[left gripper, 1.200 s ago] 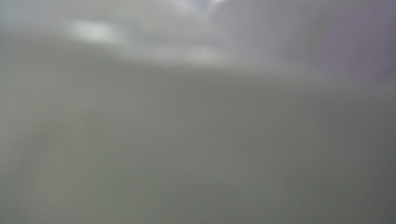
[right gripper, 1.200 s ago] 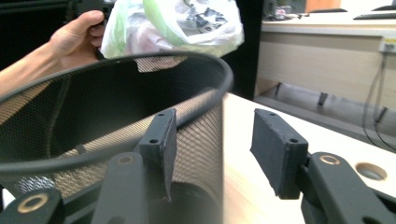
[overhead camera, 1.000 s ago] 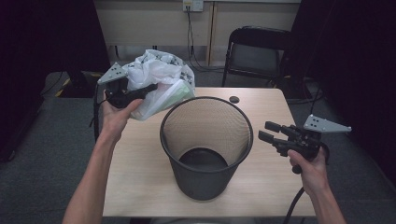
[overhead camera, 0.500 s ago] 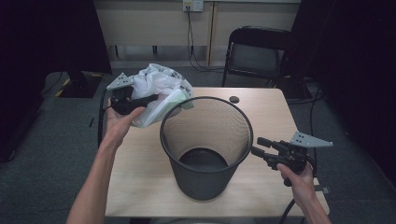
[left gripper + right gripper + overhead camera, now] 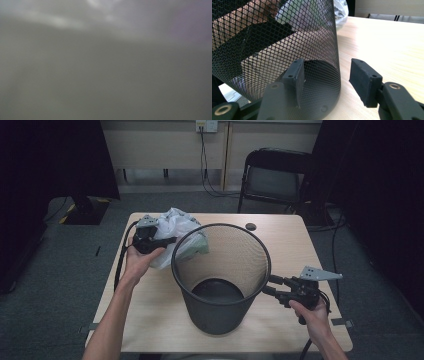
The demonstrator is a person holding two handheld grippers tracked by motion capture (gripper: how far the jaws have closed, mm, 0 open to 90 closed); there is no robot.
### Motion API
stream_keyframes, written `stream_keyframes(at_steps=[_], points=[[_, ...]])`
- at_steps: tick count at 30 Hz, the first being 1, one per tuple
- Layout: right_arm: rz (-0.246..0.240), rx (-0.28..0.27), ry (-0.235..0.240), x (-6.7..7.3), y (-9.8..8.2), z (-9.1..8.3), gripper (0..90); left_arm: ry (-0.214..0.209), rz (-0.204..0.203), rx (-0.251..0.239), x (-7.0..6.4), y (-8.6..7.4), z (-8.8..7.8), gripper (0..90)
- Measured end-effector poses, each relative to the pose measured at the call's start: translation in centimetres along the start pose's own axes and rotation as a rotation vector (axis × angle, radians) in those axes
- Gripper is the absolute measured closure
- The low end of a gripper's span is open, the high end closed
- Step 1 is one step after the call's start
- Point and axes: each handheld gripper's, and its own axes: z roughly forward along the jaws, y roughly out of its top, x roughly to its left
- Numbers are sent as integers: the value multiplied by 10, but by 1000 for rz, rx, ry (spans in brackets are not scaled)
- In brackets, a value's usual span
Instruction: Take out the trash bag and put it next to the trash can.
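Right gripper (image 5: 272,285) has advanced to the mesh wastebasket (image 5: 220,275), fingers apart, empty. Left gripper (image 5: 167,240) clamps the plastic bag (image 5: 175,227).

A black wire-mesh bin (image 5: 220,275) with a fine diamond pattern stands on the pale wood-grain worktop (image 5: 300,240). To its far left lies a crumpled white plastic bag (image 5: 175,227), semi-transparent with a touch of pale green where it meets the bin's rim. The left gripper (image 5: 150,240) is black with a grey plate on top; the right gripper (image 5: 272,285) is black too, with matte black fingers (image 5: 364,80) and a light grey three-cornered plate. A small black disc (image 5: 251,226) sits near the worktop's far edge. The floor (image 5: 65,270) is dark grey carpet, and the chair (image 5: 272,177) beyond is black.
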Motion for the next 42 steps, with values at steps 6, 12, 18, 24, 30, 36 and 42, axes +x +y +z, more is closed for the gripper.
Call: stream_keyframes(at_steps=[6, 12, 18, 24, 30, 36, 42], points=[[1, 8, 11, -1, -2, 2, 450, -48, -49, 14, -2, -2, 15, 720], [9, 12, 13, -3, -3, 3, 443, -78, -59, 24, -8, 3, 28, 592], [12, 15, 16, -3, -3, 4, 444, -91, -69, 36, -10, 7, 30, 381], [9, 12, 20, -3, -3, 4, 451, -96, -92, 42, -8, 10, 27, 176], [13, 12, 22, -3, -3, 3, 453, -103, -80, 44, -11, 14, 24, 247], [15, 9, 22, -4, -3, 3, 451, -151, -77, 24, -15, 18, 31, 774], [22, 11, 22, -6, -4, 3, 454, -147, -35, 11, -34, 33, 45, 682]])
